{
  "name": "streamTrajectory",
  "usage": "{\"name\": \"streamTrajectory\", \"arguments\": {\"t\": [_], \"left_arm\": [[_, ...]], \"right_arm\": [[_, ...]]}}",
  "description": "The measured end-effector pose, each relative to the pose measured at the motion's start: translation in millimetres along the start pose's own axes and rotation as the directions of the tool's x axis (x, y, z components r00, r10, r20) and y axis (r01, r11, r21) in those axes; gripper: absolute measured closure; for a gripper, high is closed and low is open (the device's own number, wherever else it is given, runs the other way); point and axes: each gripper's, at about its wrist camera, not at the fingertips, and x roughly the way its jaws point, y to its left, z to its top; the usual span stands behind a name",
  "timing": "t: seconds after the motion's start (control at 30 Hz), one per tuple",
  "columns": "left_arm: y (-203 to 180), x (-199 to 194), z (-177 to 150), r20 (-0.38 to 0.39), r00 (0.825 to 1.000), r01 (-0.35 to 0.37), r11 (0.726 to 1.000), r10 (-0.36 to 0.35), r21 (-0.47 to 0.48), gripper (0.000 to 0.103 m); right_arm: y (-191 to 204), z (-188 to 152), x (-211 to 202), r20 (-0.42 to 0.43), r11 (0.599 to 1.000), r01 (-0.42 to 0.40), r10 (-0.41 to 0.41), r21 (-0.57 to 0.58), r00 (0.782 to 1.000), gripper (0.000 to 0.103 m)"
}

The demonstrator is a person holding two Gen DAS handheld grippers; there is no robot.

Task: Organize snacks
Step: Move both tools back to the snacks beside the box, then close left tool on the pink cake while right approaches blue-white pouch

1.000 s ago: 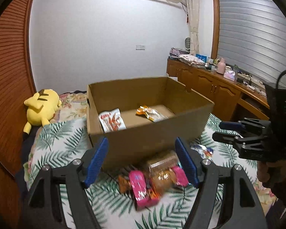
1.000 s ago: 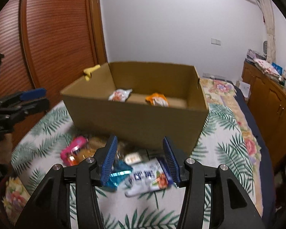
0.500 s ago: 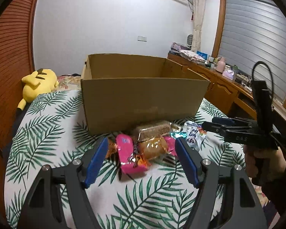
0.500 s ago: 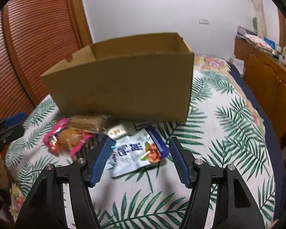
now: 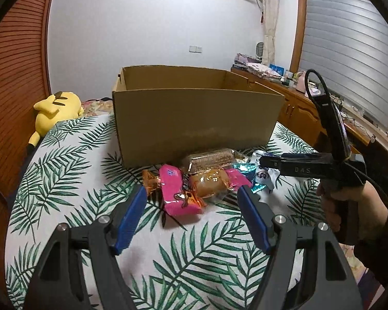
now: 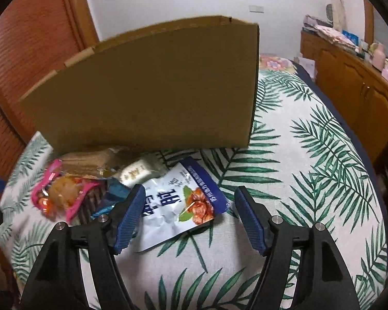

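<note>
Jaws on both grippers stand wide and hold nothing. Right gripper (image 6: pixel 190 201): jaws have just been opening; a blue-and-white nut packet (image 6: pixel 183 204) lies between them on the bed, pads not pressing it. Left gripper (image 5: pixel 191 204) straddles a pink wrapper (image 5: pixel 177 193) and a round brown pastry (image 5: pixel 209 182), neither one touched.

Snacks lie heaped on the leaf-print bedspread (image 5: pixel 72 155), close against the front wall of the cardboard box (image 5: pixel 194 124); a clear-wrapped wafer bar (image 5: pixel 210 159) is nearest the wall. Likely kept near the box so each lift over the rim is short.

Pose: both grippers tilt forward and down at the pile, side by side. The person's hand (image 5: pixel 349 206) grips the right tool's handle. Judged step: closing in to pick, one snack per gripper. Box contents hidden from this low angle.
</note>
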Motion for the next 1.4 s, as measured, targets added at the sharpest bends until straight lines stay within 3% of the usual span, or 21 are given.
{"name": "streamTrajectory", "arguments": {"t": [0.17, 0.4, 0.67, 0.87, 1.1, 1.4], "left_arm": [[-8, 2, -2, -0.004, 1.000, 0.005, 1.000, -0.005, 0.020, 0.030], [-13, 7, -4, -0.014, 1.000, 0.013, 1.000, -0.013, 0.009, 0.030], [-22, 13, 7, -0.023, 1.000, 0.015, 0.998, -0.014, 0.062, 0.030], [-36, 25, 15, -0.071, 0.997, 0.035, 0.988, -0.025, 0.152, 0.030], [-36, 56, 20, -0.134, 0.991, 0.010, 0.990, 0.009, 0.144, 0.030], [-38, 87, 17, -0.229, 0.973, 0.016, 0.983, 0.027, 0.185, 0.030]], "right_arm": [[3, 1, -1, -0.008, 1.000, 0.020, -0.020, -0.021, 1.000, 0.027], [1, 2, 7, -0.035, 0.999, -0.025, 0.026, 0.028, 0.999, 0.026], [14, 0, 11, -0.072, 0.999, -0.002, 0.000, -0.037, 0.997, 0.024], [2, -8, 4, -0.121, 0.996, -0.031, 0.021, -0.087, 0.992, 0.024], [11, -21, 2, -0.083, 0.986, -0.009, -0.005, -0.169, 0.996, 0.021], [15, -25, 0, -0.077, 0.986, -0.008, -0.004, -0.165, 0.997, 0.021]]}}
